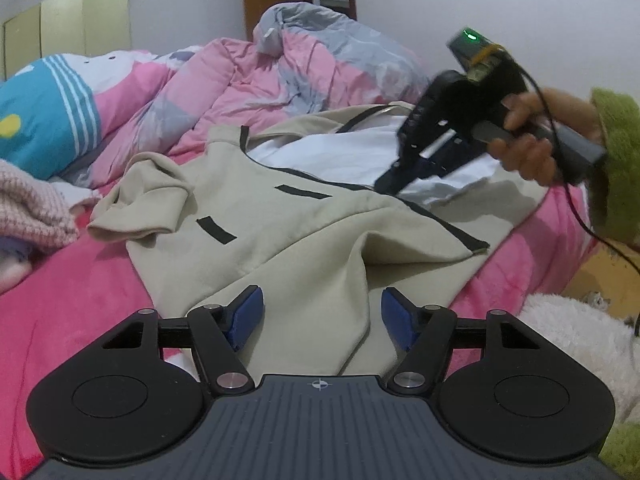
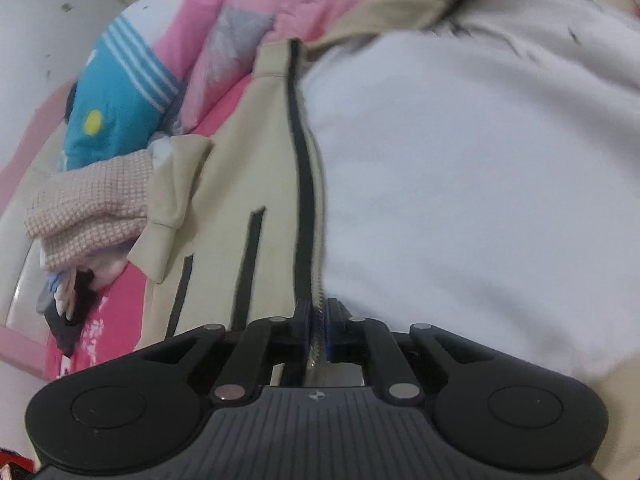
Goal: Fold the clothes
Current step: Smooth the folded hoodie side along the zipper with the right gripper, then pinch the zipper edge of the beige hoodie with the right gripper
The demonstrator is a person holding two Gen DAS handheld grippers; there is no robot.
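Note:
A beige zip jacket (image 1: 304, 236) with black trim and a white lining (image 1: 340, 160) lies spread on the pink bed. My left gripper (image 1: 322, 318) hangs open just above the jacket's near hem, blue pads apart, nothing between them. In the left wrist view my right gripper (image 1: 390, 182), held by a hand in a green sleeve, reaches down to the jacket's front edge. The right wrist view has that gripper (image 2: 319, 322) shut on the jacket's zipper edge (image 2: 302, 160), the black trim running away from the jaws, with the white lining (image 2: 480, 184) to the right.
A pink and grey quilt (image 1: 280, 76) is heaped behind the jacket. A blue striped plush pillow (image 1: 48, 120) and a pink knitted garment (image 1: 32, 208) lie at the left. A white fluffy item (image 1: 580, 340) sits off the bed's right edge.

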